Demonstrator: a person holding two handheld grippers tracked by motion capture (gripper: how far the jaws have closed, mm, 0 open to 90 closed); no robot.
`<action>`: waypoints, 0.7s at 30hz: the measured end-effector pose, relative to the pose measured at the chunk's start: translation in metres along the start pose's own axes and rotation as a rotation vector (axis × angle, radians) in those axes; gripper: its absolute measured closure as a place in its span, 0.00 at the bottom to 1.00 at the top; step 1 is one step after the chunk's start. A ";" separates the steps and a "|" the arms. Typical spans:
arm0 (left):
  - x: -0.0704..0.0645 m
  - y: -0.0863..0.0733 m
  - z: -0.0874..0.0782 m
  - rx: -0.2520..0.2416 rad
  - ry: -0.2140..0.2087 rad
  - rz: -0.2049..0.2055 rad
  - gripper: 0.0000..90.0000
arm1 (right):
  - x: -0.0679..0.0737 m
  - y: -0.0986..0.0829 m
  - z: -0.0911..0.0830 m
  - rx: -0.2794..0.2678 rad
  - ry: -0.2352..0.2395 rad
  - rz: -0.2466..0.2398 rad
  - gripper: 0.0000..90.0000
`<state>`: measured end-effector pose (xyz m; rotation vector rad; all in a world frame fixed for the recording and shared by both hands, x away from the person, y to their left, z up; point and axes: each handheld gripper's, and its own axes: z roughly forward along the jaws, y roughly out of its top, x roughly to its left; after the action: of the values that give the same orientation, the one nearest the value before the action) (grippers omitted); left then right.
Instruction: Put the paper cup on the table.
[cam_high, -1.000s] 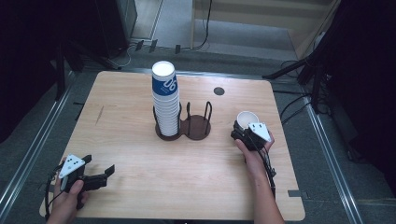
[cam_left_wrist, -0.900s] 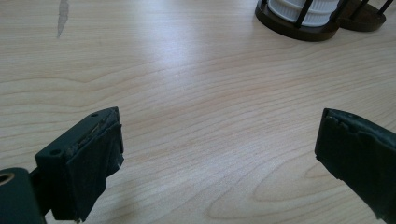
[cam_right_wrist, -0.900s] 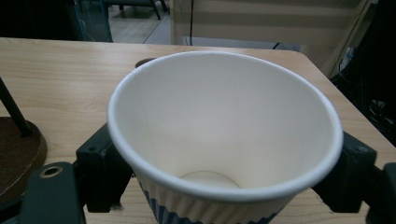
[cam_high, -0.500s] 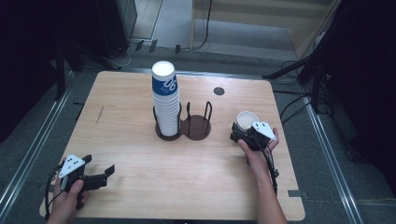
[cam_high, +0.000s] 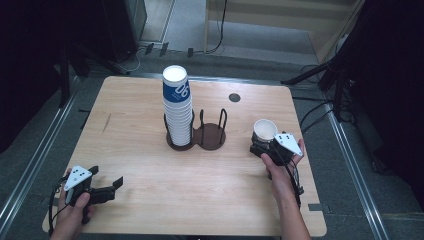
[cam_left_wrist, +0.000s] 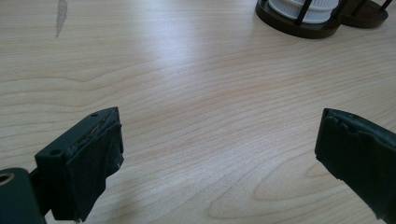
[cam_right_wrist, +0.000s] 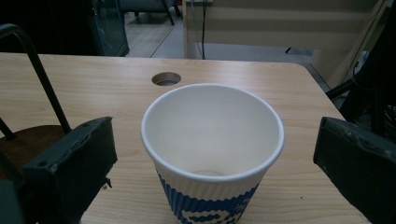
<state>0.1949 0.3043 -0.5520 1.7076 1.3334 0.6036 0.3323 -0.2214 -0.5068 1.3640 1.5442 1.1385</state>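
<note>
A single white paper cup with blue print (cam_high: 264, 131) (cam_right_wrist: 212, 149) stands upright on the wooden table (cam_high: 140, 145), right of the holder. My right gripper (cam_high: 261, 145) (cam_right_wrist: 212, 172) is open, its jaws set either side of the cup with gaps on both sides. A tall stack of the same cups (cam_high: 178, 107) fills the left ring of a dark two-ring holder (cam_high: 210, 135); the right ring is empty. Near the table's front left corner my left gripper (cam_high: 107, 186) (cam_left_wrist: 215, 158) rests open over bare wood.
A round cable hole (cam_high: 234, 97) (cam_right_wrist: 166, 78) lies in the table behind the cup. The holder's wire post (cam_right_wrist: 44, 84) stands close on the right gripper's left. The stack's base (cam_left_wrist: 299, 14) shows far ahead of the left gripper. Dark stands and cables surround the table.
The right gripper has drawn back slightly toward the person, and its jaws now stand apart from the cup. The left gripper has not moved.
</note>
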 end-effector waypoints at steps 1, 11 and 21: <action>0.000 0.000 0.000 -0.001 0.001 -0.001 0.02 | -0.001 0.001 -0.002 -0.006 0.004 -0.002 0.00; -0.001 0.000 0.000 0.001 0.008 0.000 0.02 | -0.008 0.007 -0.023 -0.020 0.025 -0.008 0.00; -0.001 0.000 0.001 0.002 0.012 0.000 0.02 | -0.018 0.009 -0.041 -0.036 0.033 -0.004 0.00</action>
<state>0.1952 0.3035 -0.5522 1.7077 1.3433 0.6138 0.2988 -0.2447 -0.4861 1.3239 1.5419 1.1856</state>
